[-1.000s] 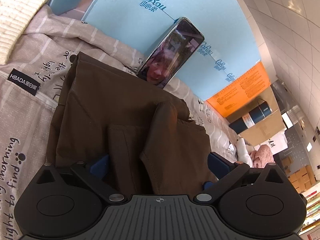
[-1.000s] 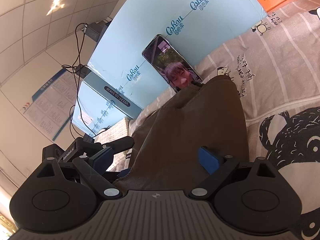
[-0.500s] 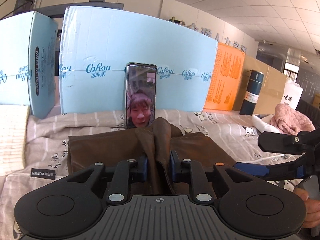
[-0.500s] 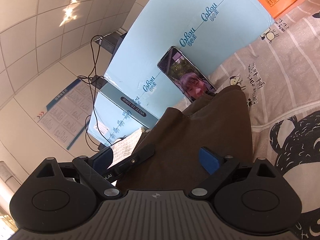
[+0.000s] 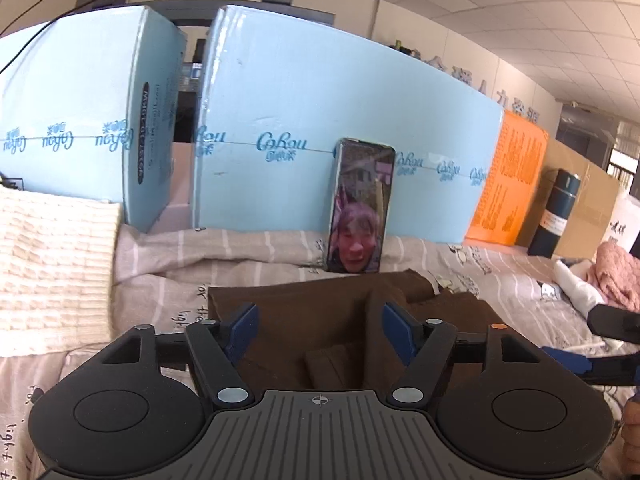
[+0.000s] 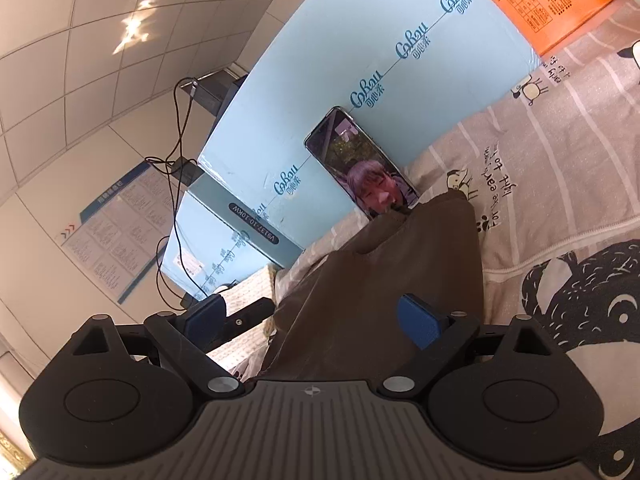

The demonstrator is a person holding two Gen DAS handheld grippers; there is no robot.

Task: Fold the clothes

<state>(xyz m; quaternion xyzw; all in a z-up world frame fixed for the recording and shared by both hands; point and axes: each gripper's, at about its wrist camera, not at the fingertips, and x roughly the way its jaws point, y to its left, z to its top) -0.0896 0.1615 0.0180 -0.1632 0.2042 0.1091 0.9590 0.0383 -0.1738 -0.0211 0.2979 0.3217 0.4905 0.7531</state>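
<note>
Left gripper (image 5: pixel 320 332): jaws wide and just been opening; brown cloth lies below and between the blue pads (image 5: pixel 398 334), neither pressing it, so nothing is held.
Right gripper (image 6: pixel 316 316): jaws wide too, hovering over the same cloth without pinching; its camera is rolled, so the scene tilts.
Brown garment (image 5: pixel 332 320): lies on the bed just under both claws, partly folded, with a raised ridge near the left gripper's right pad and a small flap nearest the camera. It looks let go so the fold can settle.
Bed sheet (image 5: pixel 500 280): striped, printed with cartoons and lettering; it serves as the folding surface.
Cream knit (image 5: pixel 52 264): piled to the left, apart from the brown piece, perhaps waiting its turn.
Phone (image 5: pixel 360 208): propped upright on the far side, leaning on the blue box (image 5: pixel 320 120), screen facing the worker.
Pink cloth (image 5: pixel 616 276): far right, well apart.
Next step, by judgement: smooth the ridge or make another fold.
</note>
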